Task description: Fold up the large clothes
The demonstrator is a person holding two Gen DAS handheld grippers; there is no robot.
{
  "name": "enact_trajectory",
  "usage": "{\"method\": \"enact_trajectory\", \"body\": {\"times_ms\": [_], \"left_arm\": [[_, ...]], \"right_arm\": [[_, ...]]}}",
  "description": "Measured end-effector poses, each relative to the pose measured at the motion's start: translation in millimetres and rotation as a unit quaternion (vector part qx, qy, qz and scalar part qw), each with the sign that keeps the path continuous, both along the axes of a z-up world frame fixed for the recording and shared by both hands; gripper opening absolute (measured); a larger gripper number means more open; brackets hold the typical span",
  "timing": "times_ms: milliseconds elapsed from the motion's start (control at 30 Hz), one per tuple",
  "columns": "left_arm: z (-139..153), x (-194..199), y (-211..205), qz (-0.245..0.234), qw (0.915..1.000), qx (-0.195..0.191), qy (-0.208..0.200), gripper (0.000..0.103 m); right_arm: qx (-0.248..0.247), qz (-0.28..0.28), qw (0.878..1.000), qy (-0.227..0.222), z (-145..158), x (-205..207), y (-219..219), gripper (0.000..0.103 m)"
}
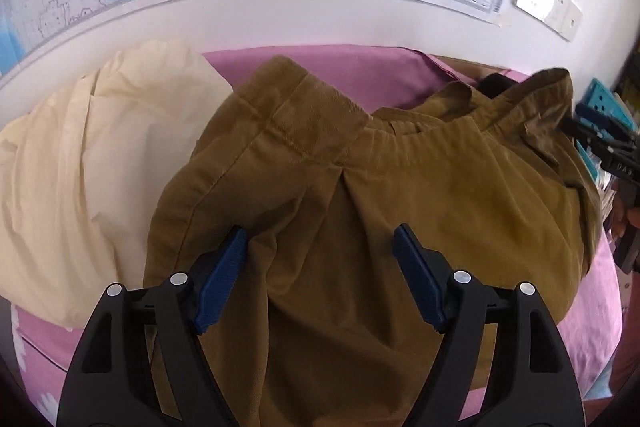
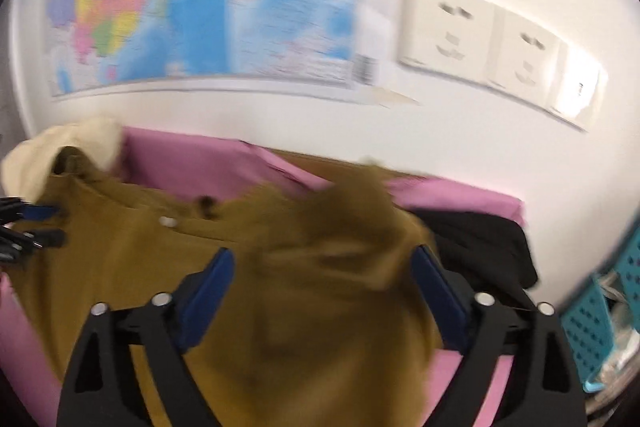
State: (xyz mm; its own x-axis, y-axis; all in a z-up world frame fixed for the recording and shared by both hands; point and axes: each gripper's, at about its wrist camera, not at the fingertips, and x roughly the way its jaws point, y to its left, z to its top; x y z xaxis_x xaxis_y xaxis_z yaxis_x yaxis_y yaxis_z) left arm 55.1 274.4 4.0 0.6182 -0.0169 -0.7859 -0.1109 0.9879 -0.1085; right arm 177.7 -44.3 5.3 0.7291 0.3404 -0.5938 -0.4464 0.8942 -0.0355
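Lying across the pink bedding [image 1: 328,67], the brown trousers [image 1: 400,187] sit bunched with the elastic waistband [image 1: 424,135] toward the far side, a cream garment [image 1: 80,155] heaped to their left. Both the left gripper [image 1: 320,259] and the right gripper [image 2: 324,267] hang over the cloth with jaws wide, clamping nothing. Judging by the folds, the fabric is soft, limp and fairly light, so it will sag; the 2 waistband corners look like the firmest places to pinch.
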Motion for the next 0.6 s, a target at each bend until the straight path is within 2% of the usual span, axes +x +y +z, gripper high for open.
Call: {"method": "enact_trajectory", "body": {"times_ms": [67, 100, 133, 167, 200, 267, 333, 433, 500, 600], "left_arm": [[4.0, 1.6, 1.9, -0.004, 1.0000, 0.007, -0.003, 0.075], [5.3, 5.0, 4.1, -0.006, 1.0000, 0.004, -0.001, 0.075], [6.5, 7.8, 7.9, -0.005, 1.0000, -0.007, 0.001, 0.074], [8.4, 10.3, 12.6, -0.003, 0.9998, -0.018, 0.002, 0.073], [9.0, 14.0, 15.0, -0.001, 0.9997, -0.023, 0.002, 0.071], [12.7, 21.1, 22.9, 0.003, 0.9996, -0.026, -0.001, 0.064], [13.1, 26.7, 28.3, 0.005, 0.9995, -0.033, -0.002, 0.063], [2.8, 39.7, 29.3, 0.008, 0.9997, -0.022, 0.011, 0.063], [-7.6, 47.9, 31.7, 0.014, 0.9995, -0.015, 0.024, 0.063], [-16.4, 53.7, 36.8, 0.018, 0.9992, -0.018, 0.030, 0.064]], "right_arm": [[0.006, 0.002, 0.999, 0.049, -13.5, 17.2, -6.6, 0.090], [0.012, 0.008, 0.998, 0.063, -19.7, 23.3, -7.6, 0.081], [0.014, 0.015, 0.997, 0.077, -25.1, 30.0, -7.4, 0.051], [0.002, 0.007, 0.997, 0.077, -25.7, 34.0, -7.3, 0.033], [0.000, 0.000, 0.998, 0.068, -23.2, 34.9, -9.6, 0.002], [0.066, 0.002, 0.996, 0.061, -8.0, 41.2, -28.1, 0.003], [0.095, -0.015, 0.994, 0.047, 4.6, 45.2, -43.7, 0.002], [0.110, -0.018, 0.993, 0.046, 8.2, 54.2, -47.3, 0.002], [0.105, -0.025, 0.993, 0.045, 2.4, 60.8, -46.0, 0.002], [0.129, -0.049, 0.989, 0.060, -7.7, 74.6, -55.2, 0.002]]}}
